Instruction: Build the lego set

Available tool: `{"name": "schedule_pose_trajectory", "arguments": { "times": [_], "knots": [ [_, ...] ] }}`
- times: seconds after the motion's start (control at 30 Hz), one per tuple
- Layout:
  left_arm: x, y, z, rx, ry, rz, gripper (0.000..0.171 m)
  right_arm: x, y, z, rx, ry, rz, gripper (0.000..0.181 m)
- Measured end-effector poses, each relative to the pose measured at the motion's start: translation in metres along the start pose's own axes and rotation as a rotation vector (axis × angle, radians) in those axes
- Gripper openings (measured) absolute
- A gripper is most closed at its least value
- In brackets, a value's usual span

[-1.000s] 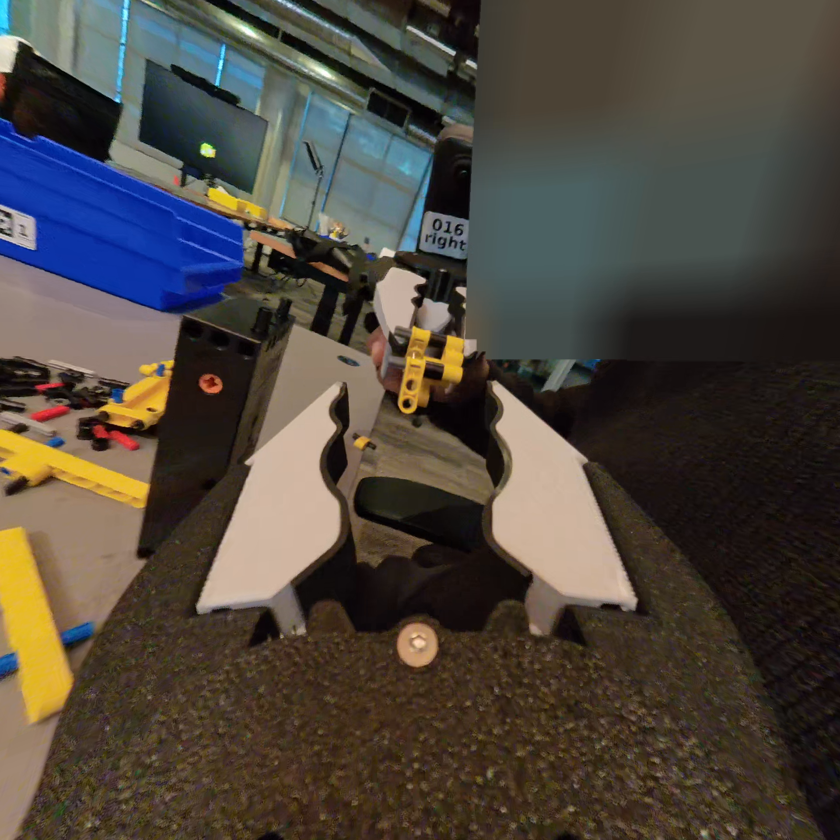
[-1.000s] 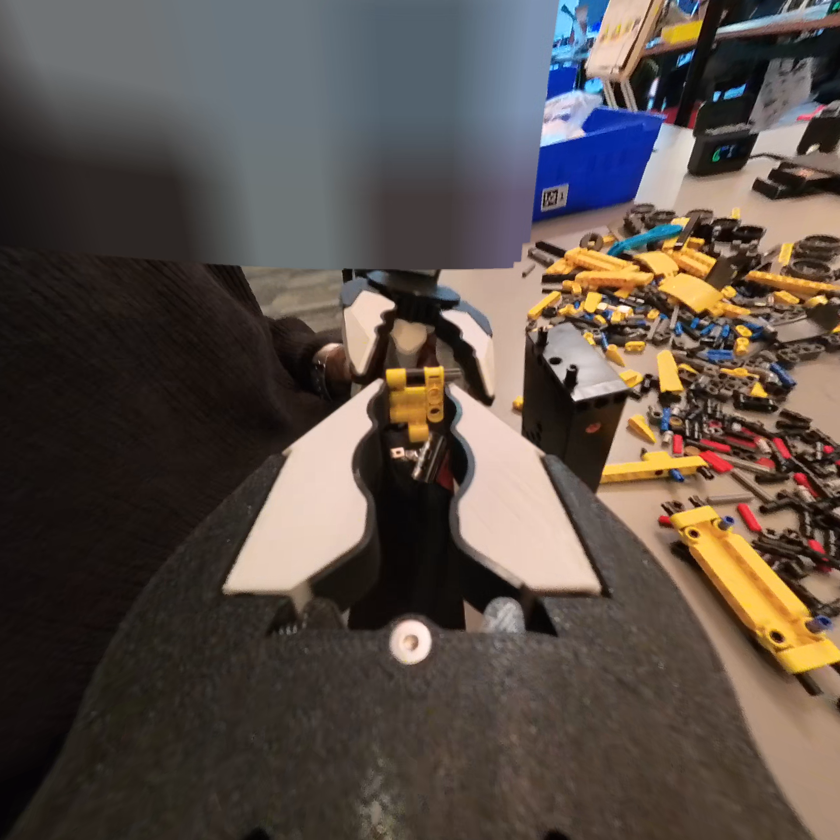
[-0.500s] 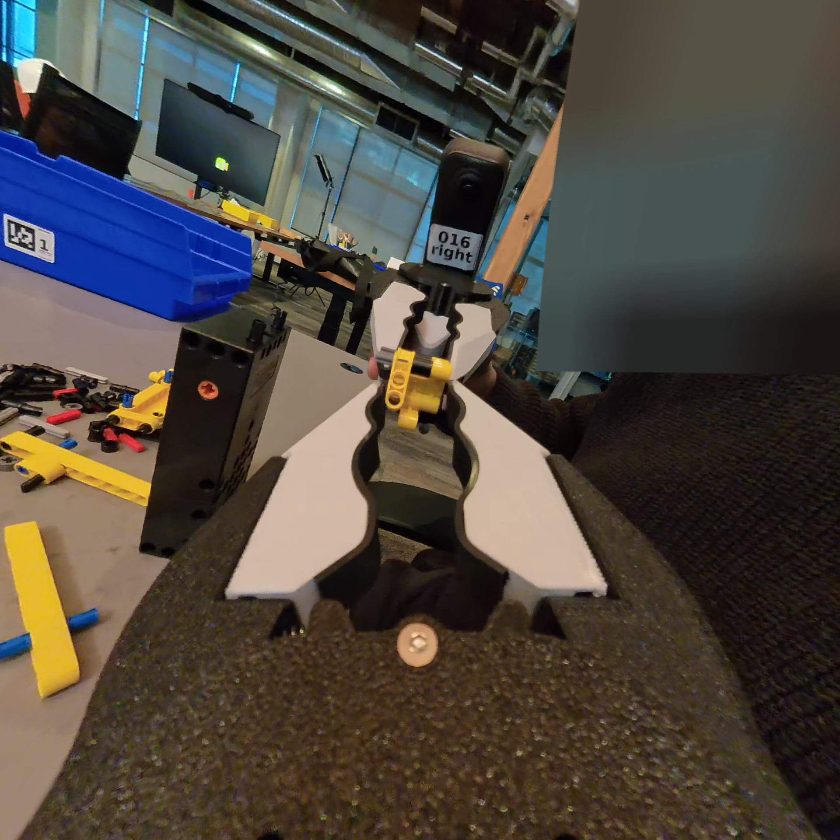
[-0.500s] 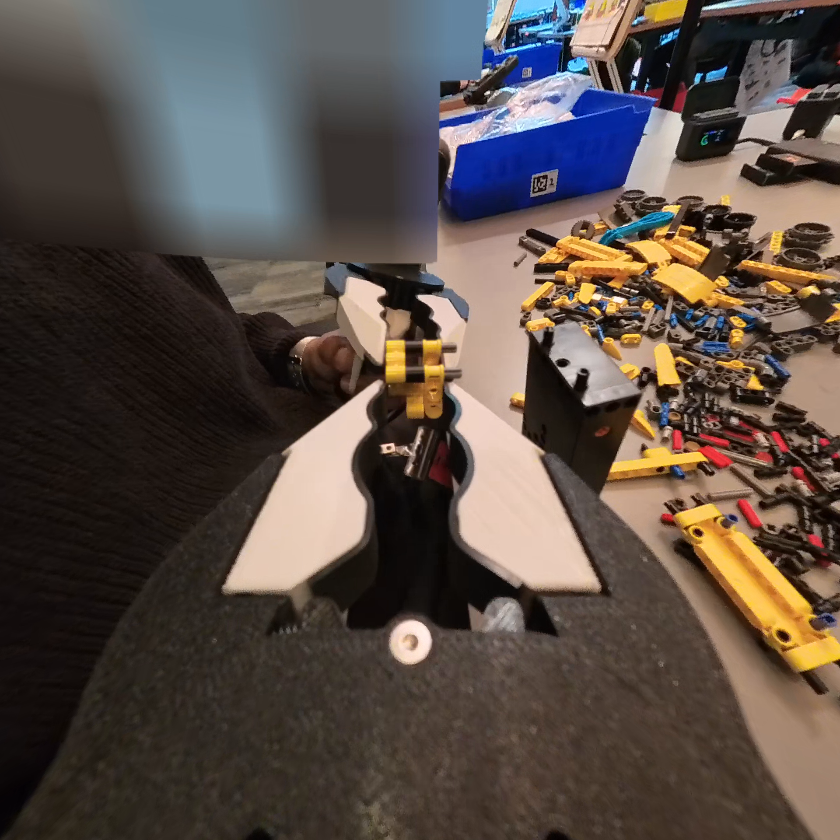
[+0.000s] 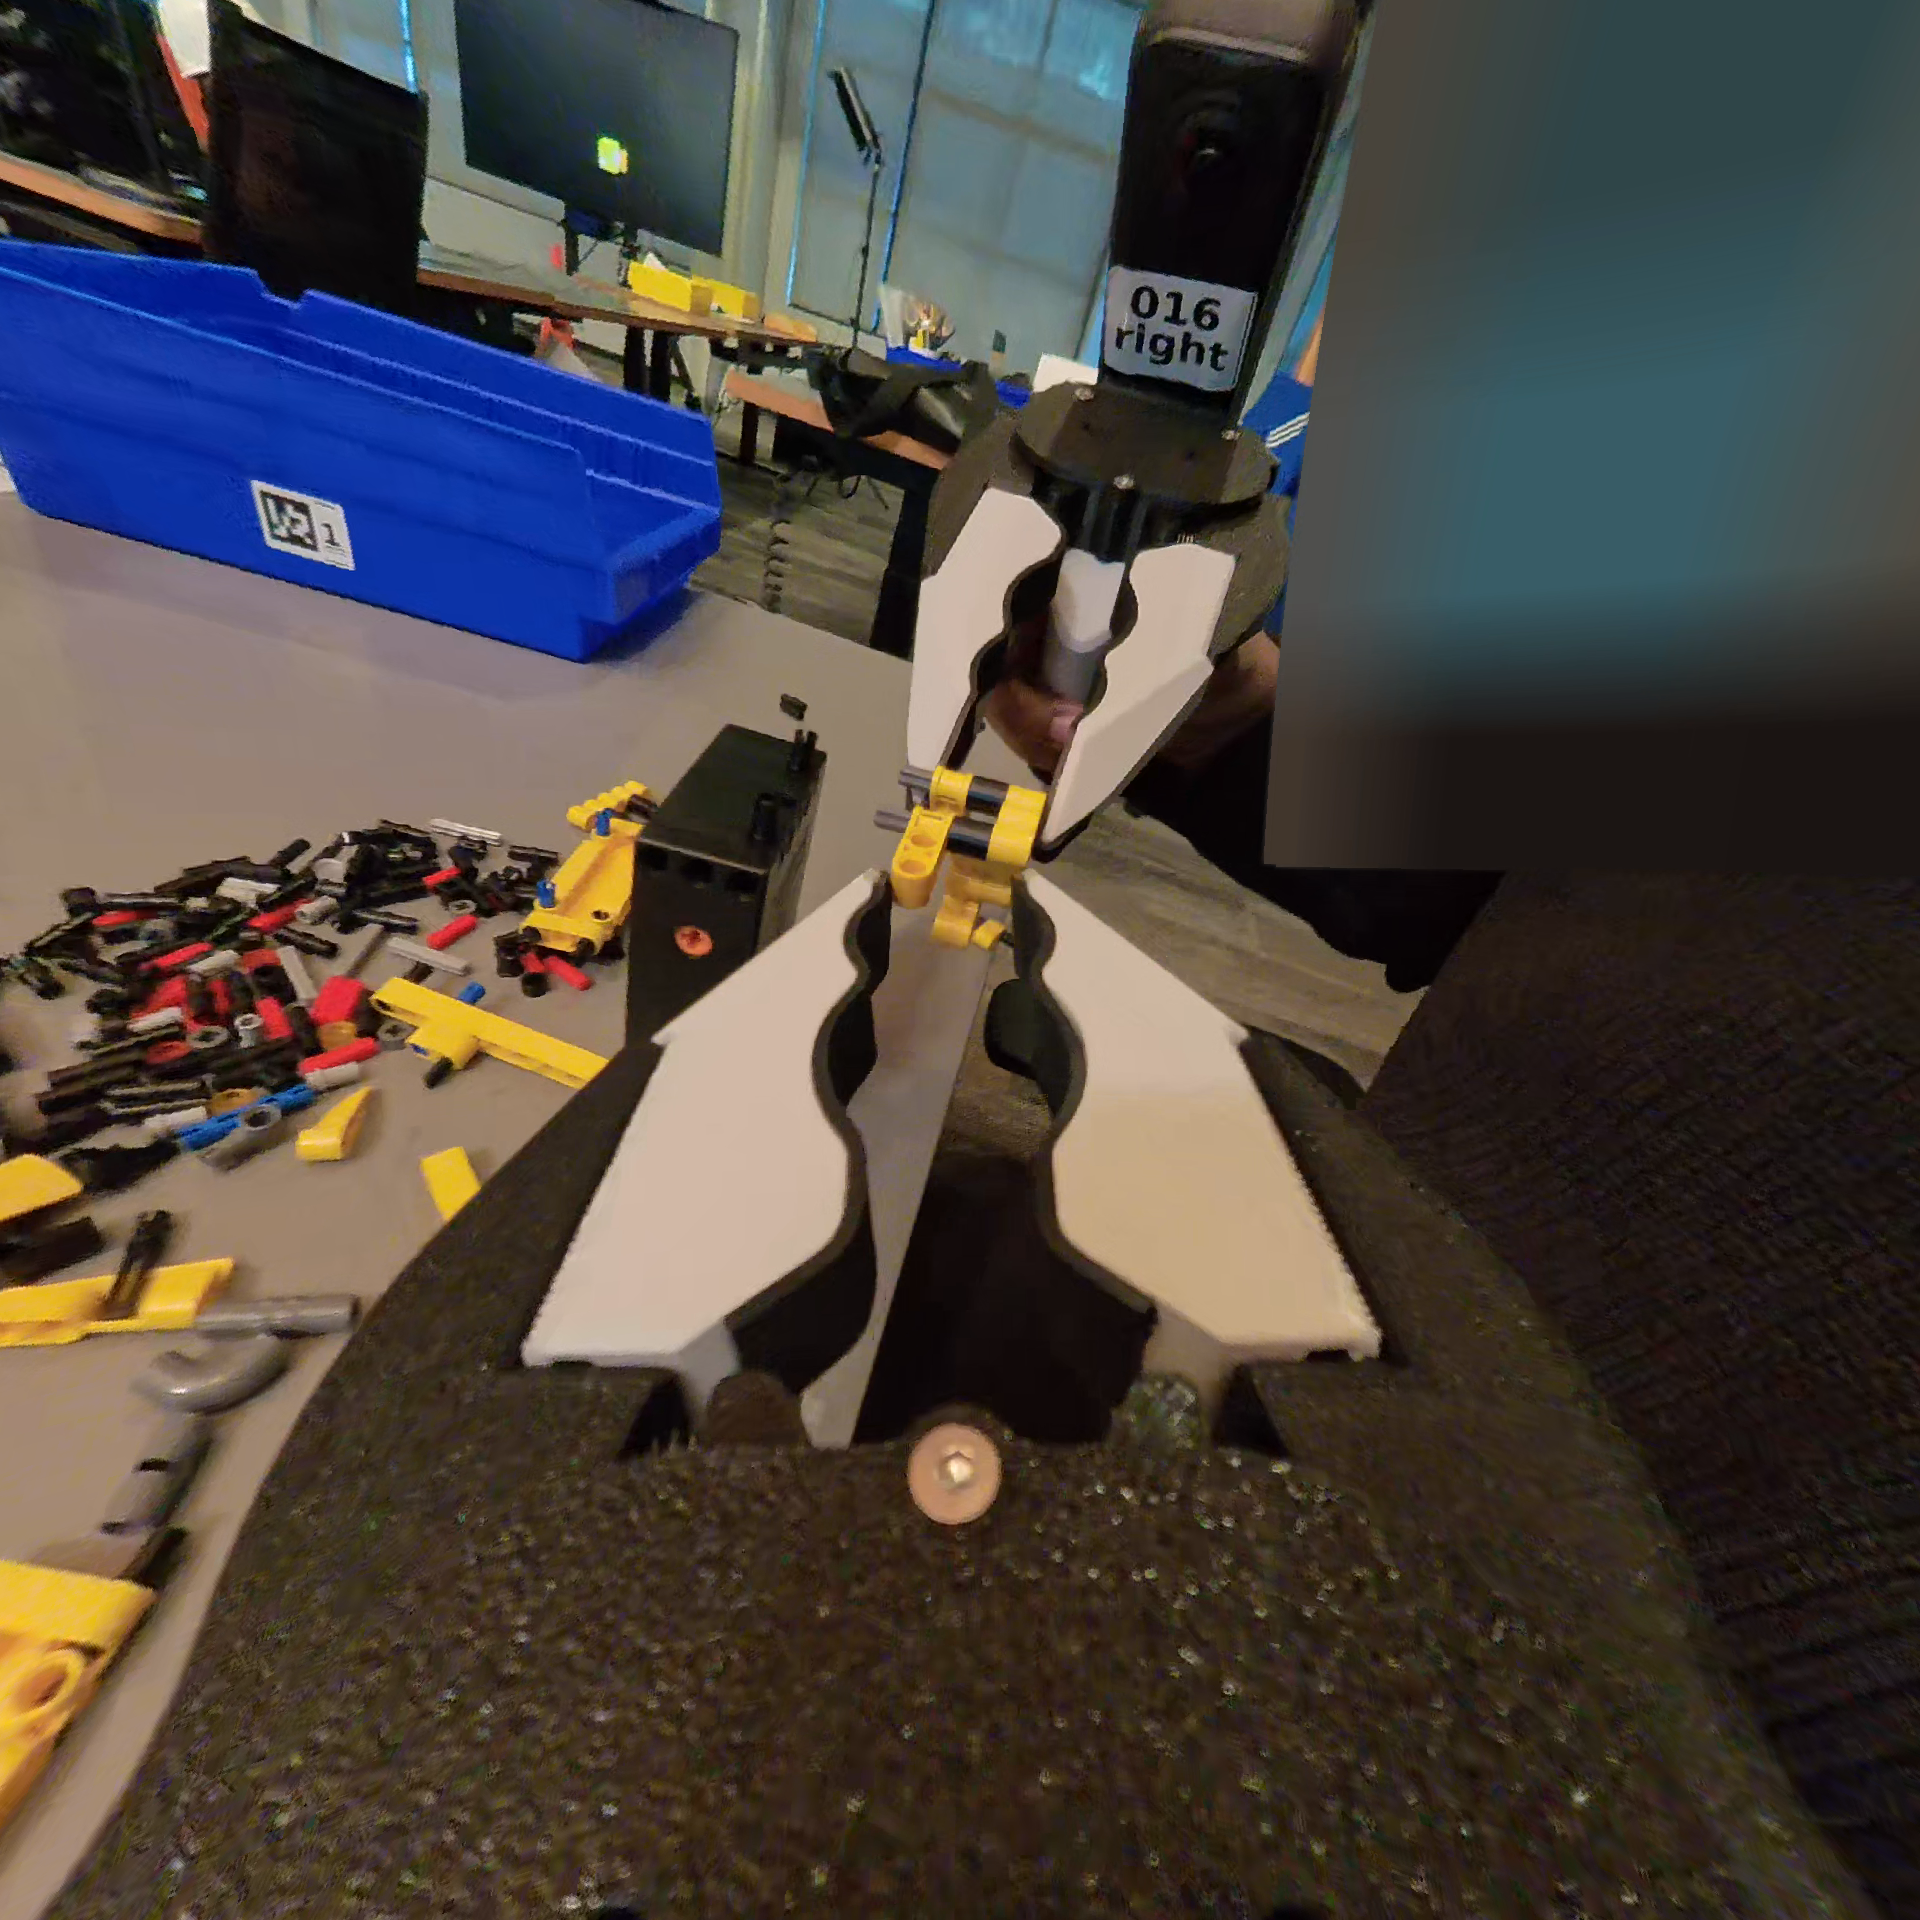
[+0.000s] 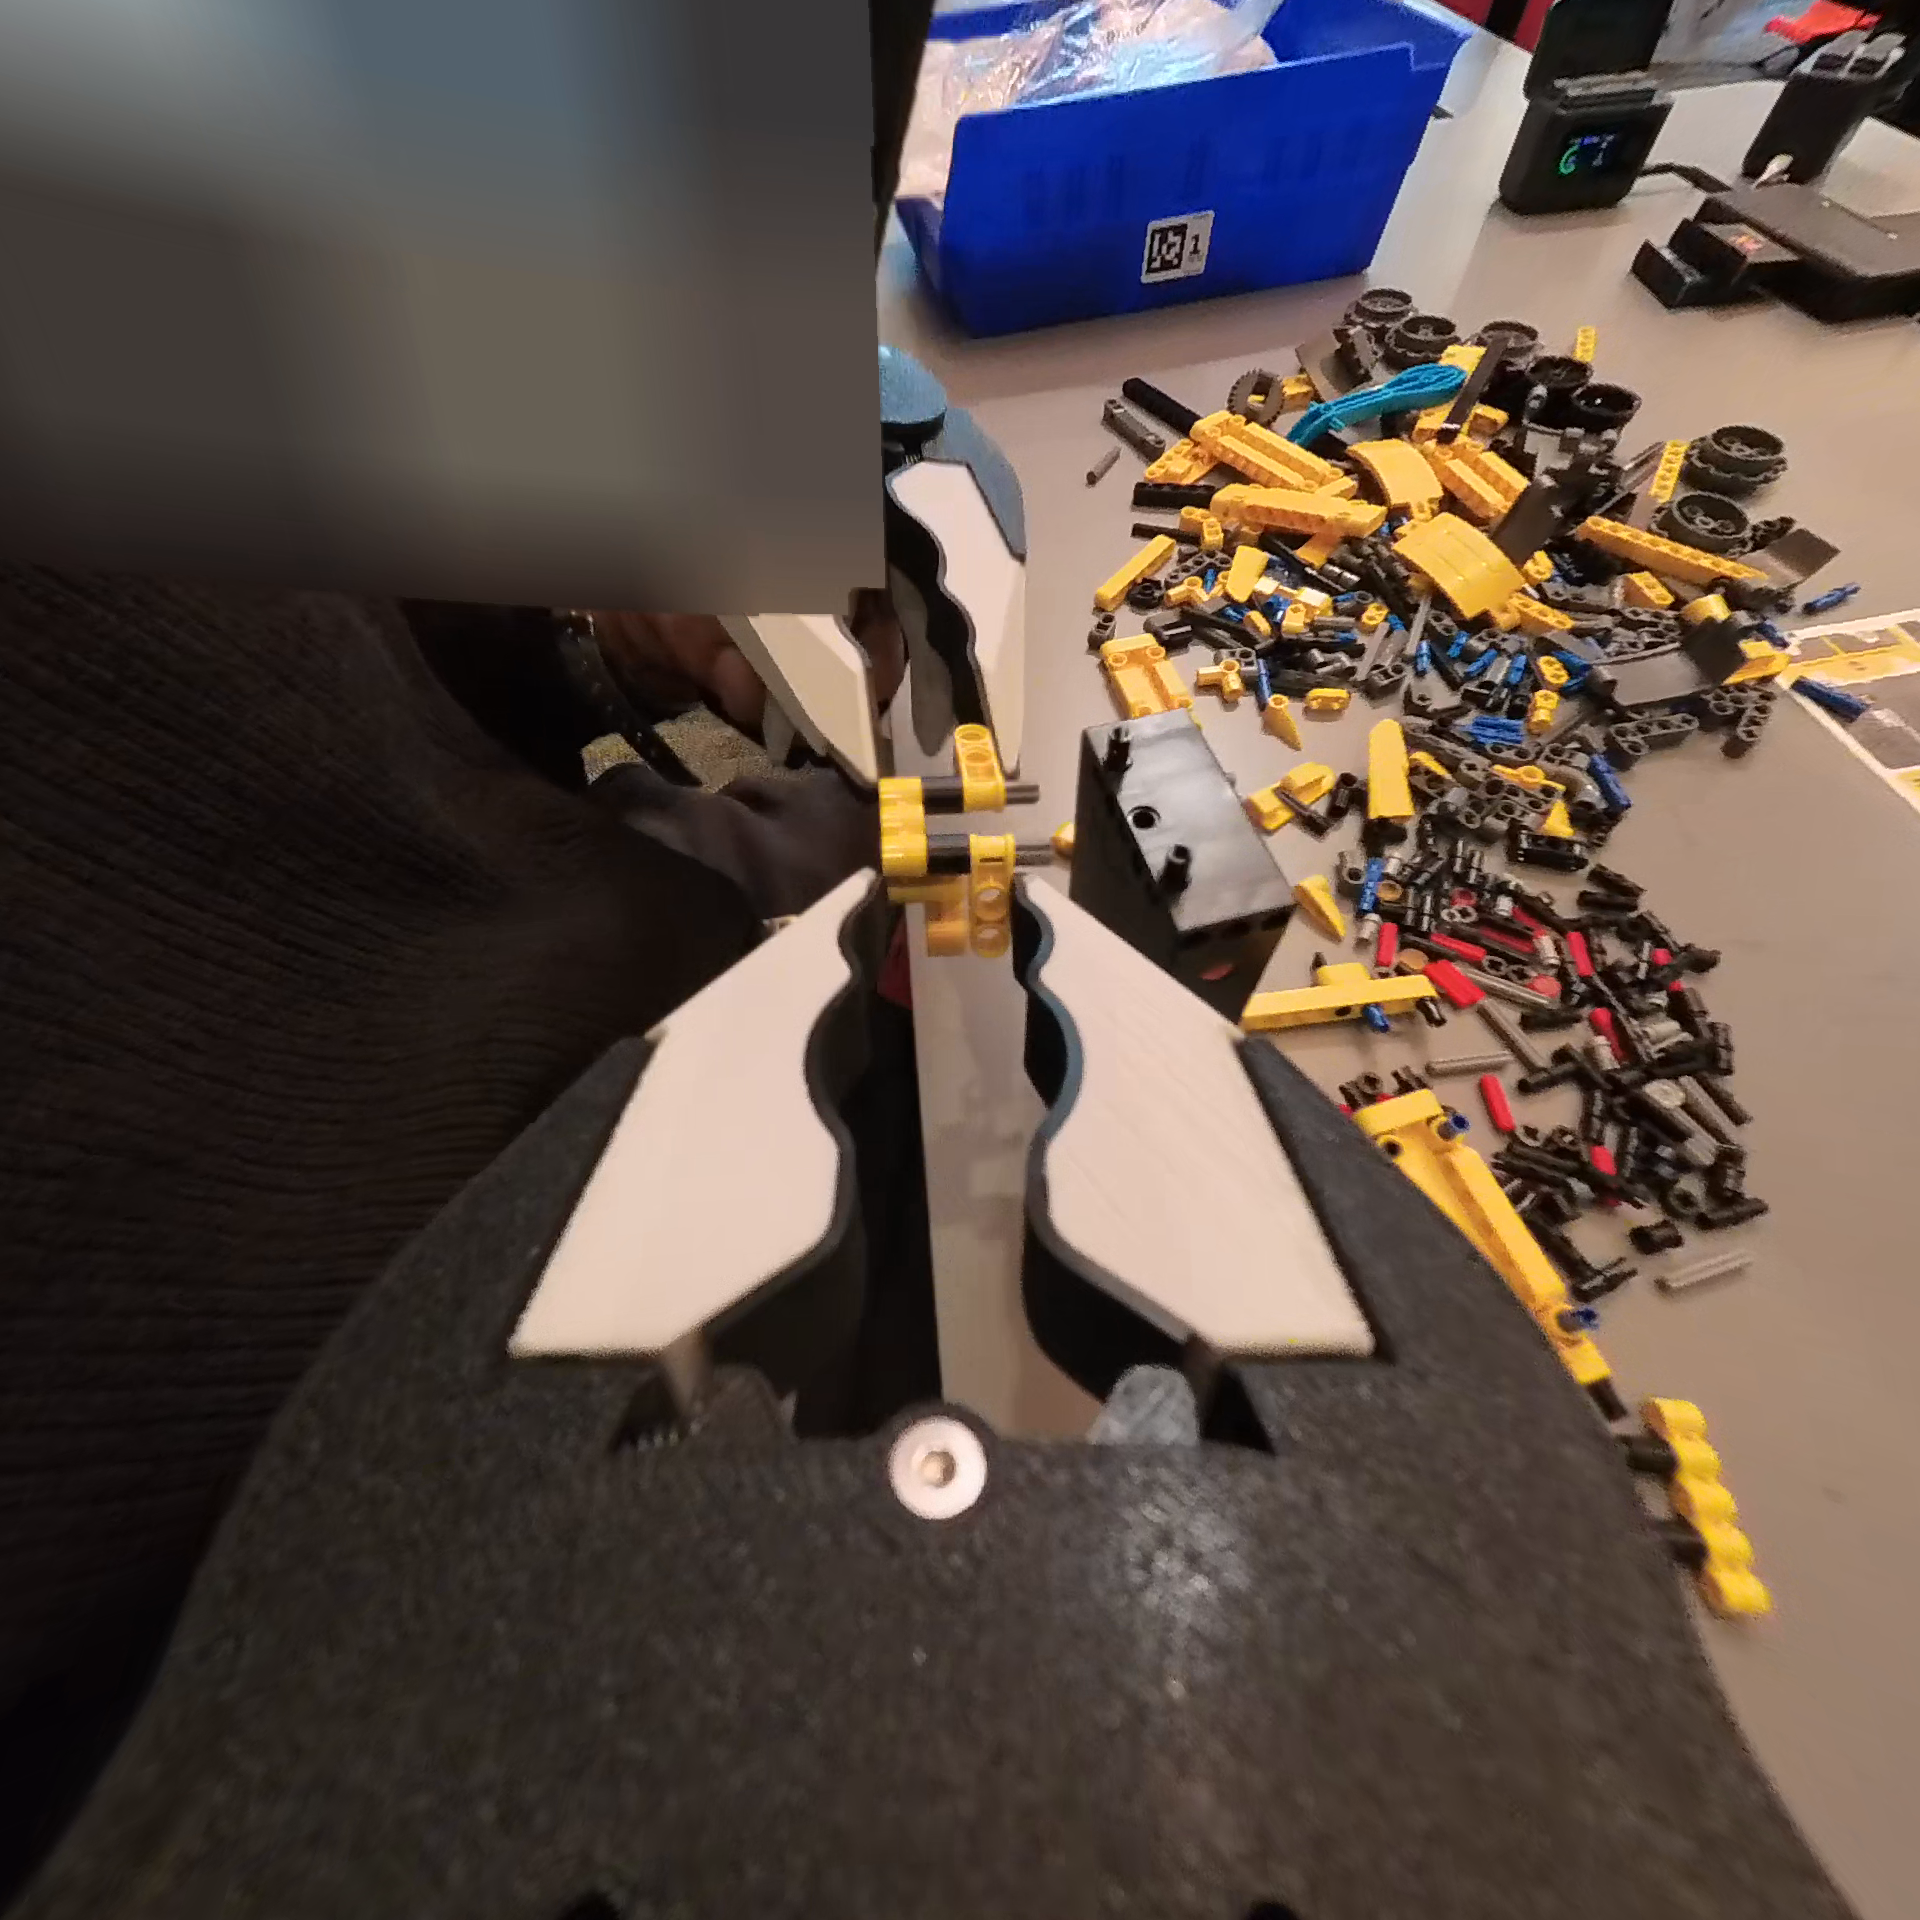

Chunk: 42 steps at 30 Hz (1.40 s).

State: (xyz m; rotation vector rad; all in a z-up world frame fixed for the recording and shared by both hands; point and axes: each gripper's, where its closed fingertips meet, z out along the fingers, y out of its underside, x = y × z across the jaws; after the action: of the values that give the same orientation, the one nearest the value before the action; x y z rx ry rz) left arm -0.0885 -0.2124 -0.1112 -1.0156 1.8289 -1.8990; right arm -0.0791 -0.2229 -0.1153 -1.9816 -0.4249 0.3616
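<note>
Table (image 5: 260, 727) fills my left view: grey, with a blue bin (image 5: 343, 457) at the back edge. A dark knit sleeve (image 6: 260, 987) covers the left of my right view. A heap of loose yellow, black, red and blue parts (image 6: 1455, 644) spreads over the table beyond the black box (image 6: 1174, 831), which stands near the table's edge just beside both tips. A long yellow beam (image 6: 1475, 1205) lies close to my right tool.

My left gripper (image 5: 951, 894) is drawn narrow on the lower yellow end of the small yellow assembly (image 5: 966, 842), held in the air above the table's edge. My right gripper (image 6: 945, 894) meets it from the opposite side, tongs likewise narrow and clamped on the assembly's other end. Two black pins join its yellow pieces.
</note>
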Motion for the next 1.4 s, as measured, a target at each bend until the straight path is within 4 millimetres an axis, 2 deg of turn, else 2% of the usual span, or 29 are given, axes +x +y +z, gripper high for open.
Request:
{"name": "schedule_pose_trajectory", "arguments": {
  "times": [0.17,0.5,0.77,1.4],
  "knots": [
    [-0.008,-0.001,0.001,-0.021,-0.034,0.023,0.008,0.001,0.000,0.000,-0.004,-0.025,0.031,0.023],
    [-0.007,-0.010,0.001,0.025,-0.019,0.016,0.008,0.002,-0.005,-0.002,0.053,-0.074,0.093,0.023],
    [-0.010,-0.031,0.000,0.014,-0.035,0.112,0.008,0.010,-0.021,-0.008,0.051,-0.041,0.030,0.023],
    [-0.015,-0.020,0.003,0.012,-0.066,0.140,0.008,0.014,-0.008,-0.004,-0.072,-0.052,0.008,0.023]
  ]
}}
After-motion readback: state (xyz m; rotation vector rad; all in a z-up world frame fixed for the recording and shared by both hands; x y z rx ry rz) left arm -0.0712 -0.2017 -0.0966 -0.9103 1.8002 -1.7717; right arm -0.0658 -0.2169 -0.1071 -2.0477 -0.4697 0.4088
